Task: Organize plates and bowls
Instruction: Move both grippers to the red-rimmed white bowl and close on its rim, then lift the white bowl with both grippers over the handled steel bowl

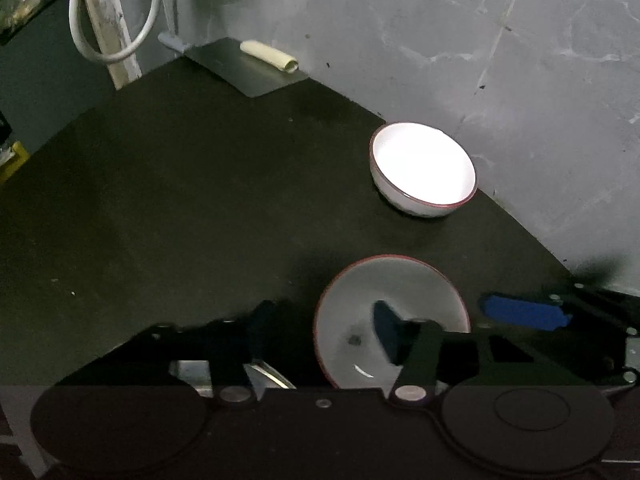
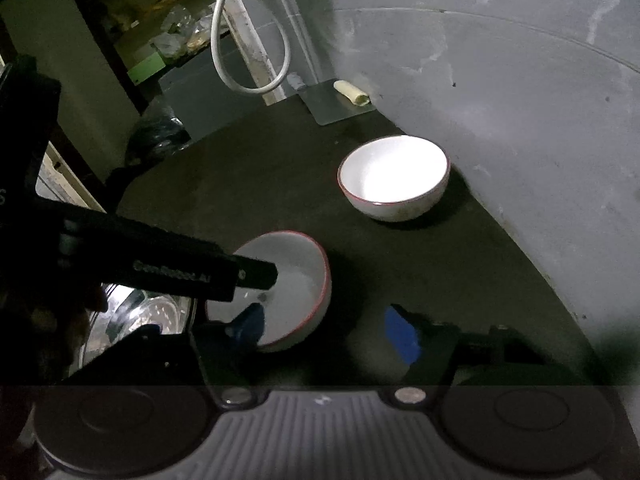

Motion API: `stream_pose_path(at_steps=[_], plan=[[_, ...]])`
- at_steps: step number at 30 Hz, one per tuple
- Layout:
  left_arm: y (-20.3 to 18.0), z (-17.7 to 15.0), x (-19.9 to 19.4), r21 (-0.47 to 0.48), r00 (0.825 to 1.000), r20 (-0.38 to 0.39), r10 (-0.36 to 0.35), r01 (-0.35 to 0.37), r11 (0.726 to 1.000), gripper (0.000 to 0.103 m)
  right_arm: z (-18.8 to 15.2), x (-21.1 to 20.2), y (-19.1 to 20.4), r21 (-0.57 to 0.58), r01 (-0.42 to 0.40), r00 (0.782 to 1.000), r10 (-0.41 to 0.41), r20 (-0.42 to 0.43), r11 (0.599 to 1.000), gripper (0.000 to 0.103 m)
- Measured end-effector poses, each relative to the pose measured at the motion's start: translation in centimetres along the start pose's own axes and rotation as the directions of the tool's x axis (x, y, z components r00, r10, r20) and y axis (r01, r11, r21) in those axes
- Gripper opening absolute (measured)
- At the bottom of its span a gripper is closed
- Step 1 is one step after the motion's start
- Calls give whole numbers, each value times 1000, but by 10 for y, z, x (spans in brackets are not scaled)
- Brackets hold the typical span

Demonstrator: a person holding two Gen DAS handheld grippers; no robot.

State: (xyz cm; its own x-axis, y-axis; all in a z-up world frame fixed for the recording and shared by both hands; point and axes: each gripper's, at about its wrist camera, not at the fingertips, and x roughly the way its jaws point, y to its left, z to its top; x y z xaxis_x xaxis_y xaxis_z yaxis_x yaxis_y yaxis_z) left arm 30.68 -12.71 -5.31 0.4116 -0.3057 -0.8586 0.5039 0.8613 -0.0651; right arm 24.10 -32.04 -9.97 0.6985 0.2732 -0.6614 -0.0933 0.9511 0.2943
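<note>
Closest in, the left gripper (image 1: 326,320) is partly open. Its blue inner pad is down inside the near white bowl with a thin red rim (image 1: 360,300), and its dark outer finger is outside the bowl's left wall. The inner pad stands clear of the wall, so it has hold of nothing. A shiny metal vessel (image 2: 140,312) shows under it, too dark to identify. The near bowl sits tilted on the dark bench (image 1: 200,200).

On the bowl's other side the right gripper (image 2: 326,330) straddles the right wall the same way, one blue pad inside and one outside. It stands wider open, with a dark gap showing, so it has no grip either.

Farther right, by the grey wall, a second white red-rimmed bowl (image 1: 424,168) stands upright, well apart from the first.

I'd judge this to be the grasp on the near bowl. Next, at least one gripper must close squarely on the wall. The bowl would then probably go across to nest in the far one.
</note>
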Motion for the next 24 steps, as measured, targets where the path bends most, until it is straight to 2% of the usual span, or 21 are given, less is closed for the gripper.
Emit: stream_pose_path(at_steps=[2, 6, 11, 15, 19, 24], plan=[[-3, 1, 1, -6, 1000, -5, -7, 7, 1000, 41, 3, 5, -1, 0, 7, 1000, -7, -13, 1000, 61], [-5, 1, 1, -31, 1000, -13, -6, 6, 1000, 26, 2, 9, -5, 16, 3, 1000, -2, -22, 1000, 54], [-2, -5, -5, -86, 1000, 5, -29, 29, 996, 23, 0, 8, -7, 27, -18, 999, 19, -31, 999, 47], [-3, -12, -9, -107, 999, 2, -55, 55, 993, 18, -3, 10, -9, 50, -47, 998, 50, -50, 998, 28], [-6, -20, -16, -129, 998, 1, -63, 63, 990, 17, -6, 8, -10, 64, -53, 997, 56, -49, 997, 23], [-12, -26, -34, -170, 996, 49, -76, 83, 982, 16, -6, -3, -12, 76, -39, 999, 41, -35, 996, 18]])
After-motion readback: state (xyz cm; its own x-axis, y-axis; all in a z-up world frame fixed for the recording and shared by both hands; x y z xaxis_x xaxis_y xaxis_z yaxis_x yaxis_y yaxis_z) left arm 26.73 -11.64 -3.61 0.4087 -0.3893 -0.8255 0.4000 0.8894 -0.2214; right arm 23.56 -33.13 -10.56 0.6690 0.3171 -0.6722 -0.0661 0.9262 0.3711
